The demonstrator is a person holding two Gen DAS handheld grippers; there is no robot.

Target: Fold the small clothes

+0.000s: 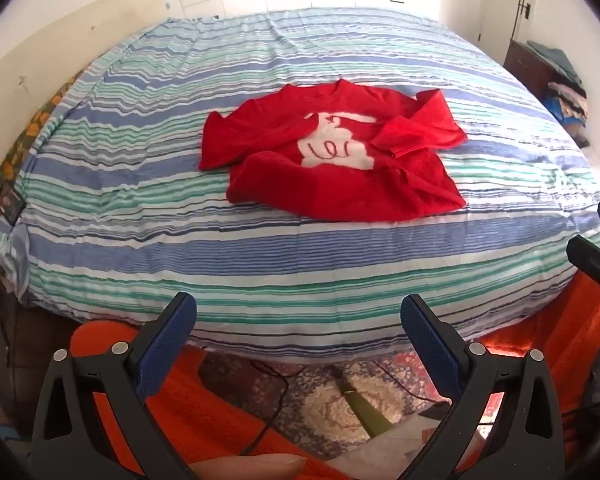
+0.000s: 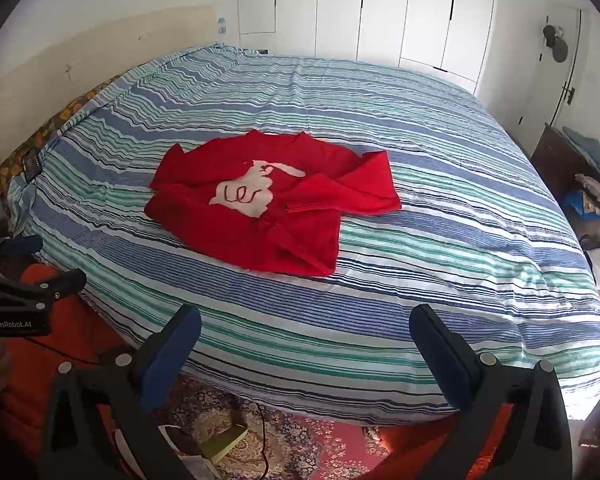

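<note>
A small red sweater (image 1: 332, 160) with a white patch on its chest lies rumpled in the middle of the striped bed (image 1: 260, 256); its sleeves are folded in over the body. It also shows in the right wrist view (image 2: 276, 204). My left gripper (image 1: 298, 310) is open and empty, held above the bed's near edge, well short of the sweater. My right gripper (image 2: 304, 324) is open and empty too, also over the near edge. The left gripper shows at the left side of the right wrist view (image 2: 40, 260), and the right gripper at the right edge of the left wrist view (image 1: 596, 236).
A beige headboard (image 2: 80, 64) stands at the left, white wardrobe doors (image 2: 380, 12) behind the bed. A dark cabinet (image 2: 560, 160) with piled clothes (image 2: 590, 196) is at the right. A patterned rug (image 1: 320, 400), cables and an orange cloth (image 1: 204, 412) lie on the floor below.
</note>
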